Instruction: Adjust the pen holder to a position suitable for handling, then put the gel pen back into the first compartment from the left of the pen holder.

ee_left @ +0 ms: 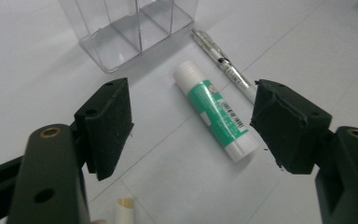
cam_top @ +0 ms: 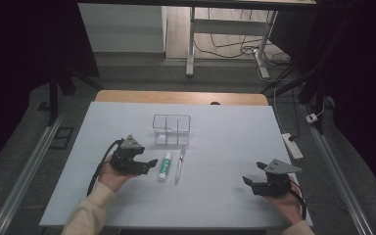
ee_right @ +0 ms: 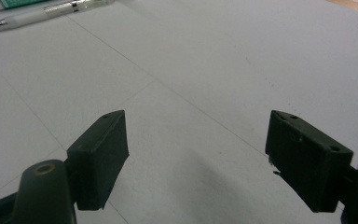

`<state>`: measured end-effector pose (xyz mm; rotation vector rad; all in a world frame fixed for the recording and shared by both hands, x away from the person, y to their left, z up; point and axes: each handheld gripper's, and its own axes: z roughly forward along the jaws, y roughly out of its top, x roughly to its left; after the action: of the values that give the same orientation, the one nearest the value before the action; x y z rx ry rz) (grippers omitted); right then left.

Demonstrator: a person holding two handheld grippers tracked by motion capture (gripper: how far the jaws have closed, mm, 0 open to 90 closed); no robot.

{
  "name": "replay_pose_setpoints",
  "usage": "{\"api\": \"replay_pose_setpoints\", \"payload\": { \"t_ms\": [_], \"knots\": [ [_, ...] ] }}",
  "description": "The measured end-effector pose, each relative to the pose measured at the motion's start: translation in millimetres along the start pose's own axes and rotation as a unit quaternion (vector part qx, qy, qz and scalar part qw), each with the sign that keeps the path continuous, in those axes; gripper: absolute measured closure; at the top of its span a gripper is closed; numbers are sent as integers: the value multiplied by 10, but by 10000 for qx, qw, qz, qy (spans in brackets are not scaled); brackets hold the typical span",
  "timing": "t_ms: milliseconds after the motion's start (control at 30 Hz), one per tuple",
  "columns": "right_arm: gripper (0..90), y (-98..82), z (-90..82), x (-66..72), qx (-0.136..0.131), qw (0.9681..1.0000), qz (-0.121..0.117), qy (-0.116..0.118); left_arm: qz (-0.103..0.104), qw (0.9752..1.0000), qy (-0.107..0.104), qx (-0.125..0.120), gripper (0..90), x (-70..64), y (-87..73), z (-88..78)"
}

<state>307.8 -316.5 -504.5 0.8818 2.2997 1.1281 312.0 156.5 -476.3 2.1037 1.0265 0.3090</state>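
A green-and-white glue stick (cam_top: pixel 165 165) (ee_left: pixel 215 112) lies on the white table, with a white pen (cam_top: pixel 179 165) (ee_left: pixel 223 65) (ee_right: pixel 46 13) just to its right. Behind them stands a clear, divided plastic organizer (cam_top: pixel 171 129) (ee_left: pixel 126 28). My left gripper (cam_top: pixel 149 163) (ee_left: pixel 191 128) hovers open just left of the glue stick; in the left gripper view the stick lies between and beyond the jaws. My right gripper (cam_top: pixel 253 172) (ee_right: pixel 196 158) is open over bare table at the front right, holding nothing.
The white sheet (cam_top: pixel 225 142) covers a wooden table whose far edge (cam_top: pixel 181 96) shows. A power strip (cam_top: pixel 293 145) lies off the right side. Table legs and cables (cam_top: pixel 225 46) stand on the floor beyond.
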Motion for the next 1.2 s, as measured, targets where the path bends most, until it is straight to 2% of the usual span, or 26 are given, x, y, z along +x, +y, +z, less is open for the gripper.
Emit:
{"api": "replay_pose_setpoints", "payload": {
  "t_ms": [533, 767, 1200],
  "knots": [
    [210, 0, -5, 7, 25, 10000, -30, -6, 103, 9997, -163, 126, 286, -156, 144, 149],
    [210, -1, -4, 9, 37, 10000, -46, -13, 231, 9991, -250, 242, 286, -251, 231, 257],
    [210, -2, 1, 17, 61, 9999, -101, -35, 352, 9981, -302, 401, 286, -356, 288, 389]
  ]
}}
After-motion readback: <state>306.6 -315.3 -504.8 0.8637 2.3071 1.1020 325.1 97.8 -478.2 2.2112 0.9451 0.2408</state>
